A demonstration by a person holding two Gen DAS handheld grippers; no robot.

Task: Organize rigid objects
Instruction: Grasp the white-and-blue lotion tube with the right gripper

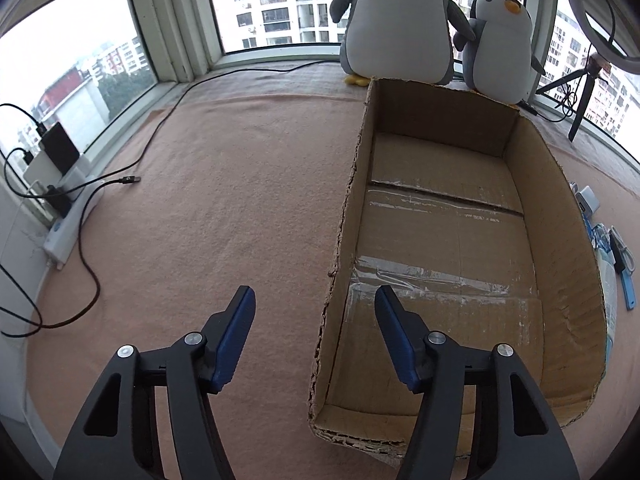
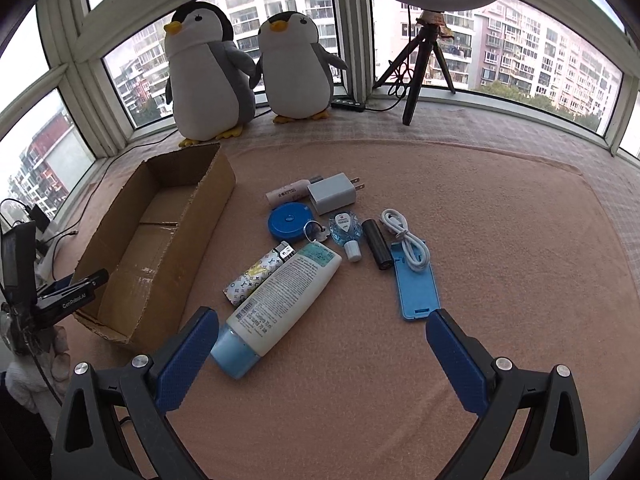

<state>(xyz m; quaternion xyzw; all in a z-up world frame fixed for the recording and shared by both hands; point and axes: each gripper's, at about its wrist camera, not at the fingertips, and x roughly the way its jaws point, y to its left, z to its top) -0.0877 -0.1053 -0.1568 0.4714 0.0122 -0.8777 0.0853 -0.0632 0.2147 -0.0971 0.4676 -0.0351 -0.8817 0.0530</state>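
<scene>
Small hard things in a loose cluster on the pink blanket (image 2: 500, 240), just right of the cardboard box (image 2: 132, 264); none inside the box, its taped floor bare in both views. Right tongs (image 2: 322, 330) spread wide, gripping nothing, hovering above the near edge of the cluster. Closest to the left blue pad (image 2: 188, 356), a white tube (image 2: 288, 292) with a pale blue cap, lying slantwise, cap end toward the pad; closest to the right pad, a blue flat stand (image 2: 416, 284) lying flat. Beside the tube on its left, touching it, a silver patterned lighter (image 2: 256, 276). Across the top of the stand, a coiled white cable (image 2: 404, 236); just left of that, a black cylinder (image 2: 376, 244); then a small blue bottle (image 2: 346, 232) with a white cap. Farther back, a round blue tape measure (image 2: 289, 221), a white wall plug (image 2: 332, 194) with prongs pointing right, and a small white tube (image 2: 286, 196) touching the plug's left side. Left tongs (image 1: 316, 300) also spread wide and empty, one pad over the blanket, the other over the near left corner of the box (image 1: 344, 216); seen from the right wrist view at the box's near end (image 2: 76, 292). Behind the box on the window ledge, two plush penguins (image 2: 208, 76) side by side, upright; to their right, a black tripod (image 2: 420, 68) under a ring light. Far left, a power strip (image 1: 68, 232) with black cords trailing over the blanket.
</scene>
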